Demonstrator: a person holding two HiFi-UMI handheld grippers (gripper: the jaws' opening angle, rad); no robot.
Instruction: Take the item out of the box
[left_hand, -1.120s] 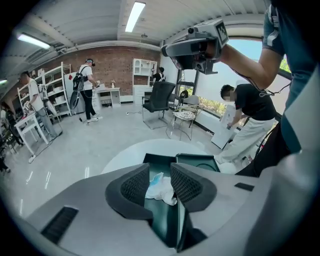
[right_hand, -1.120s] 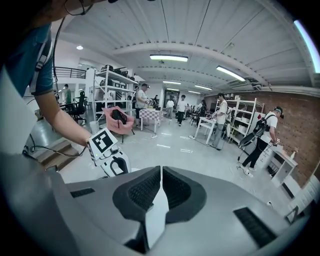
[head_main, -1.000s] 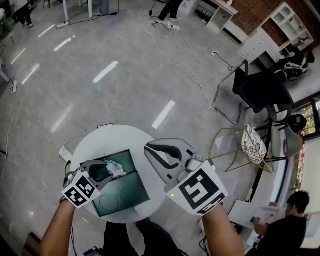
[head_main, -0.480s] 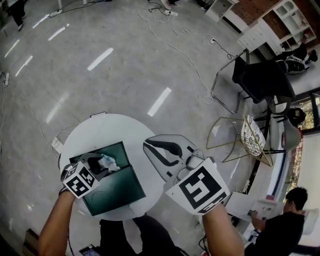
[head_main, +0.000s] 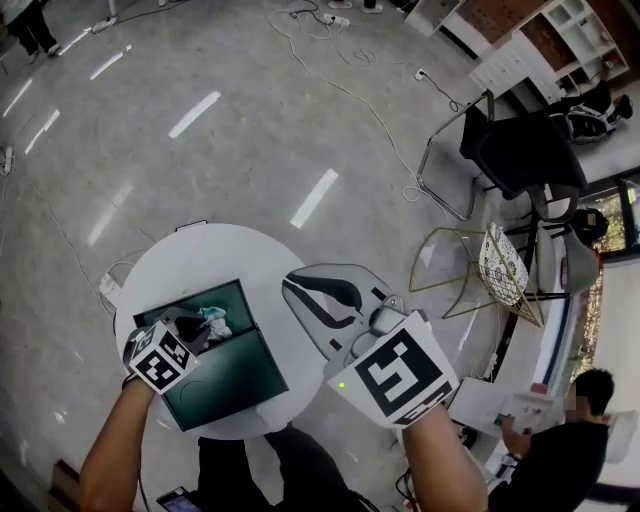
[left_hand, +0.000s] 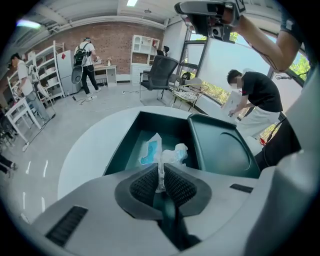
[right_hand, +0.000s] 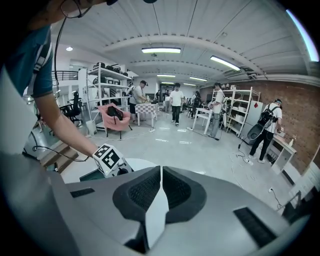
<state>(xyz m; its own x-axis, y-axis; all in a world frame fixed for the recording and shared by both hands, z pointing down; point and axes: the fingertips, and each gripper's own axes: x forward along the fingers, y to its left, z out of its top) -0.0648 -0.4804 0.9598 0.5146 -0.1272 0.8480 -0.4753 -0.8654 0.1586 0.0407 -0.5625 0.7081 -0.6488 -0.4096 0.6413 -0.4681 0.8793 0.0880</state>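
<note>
Round white worktop (head_main: 200, 252) holds the dark green open box (left_hand: 125, 145); our left tongs (left_hand: 160, 174) have just closed on the crinkled white-and-blue packet (left_hand: 159, 152) inside, perhaps plastic. We'd lift straight up, slowly; right tongs (right_hand: 160, 187) together, empty.

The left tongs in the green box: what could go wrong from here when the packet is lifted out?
The left tongs have just been closing and pinch only a thin edge of the white and blue packet, so it might slip free or tear when lifted. The packet lies low inside the box, beside the open lid; a slanted pull could drag it against a wall or the lid.
</note>
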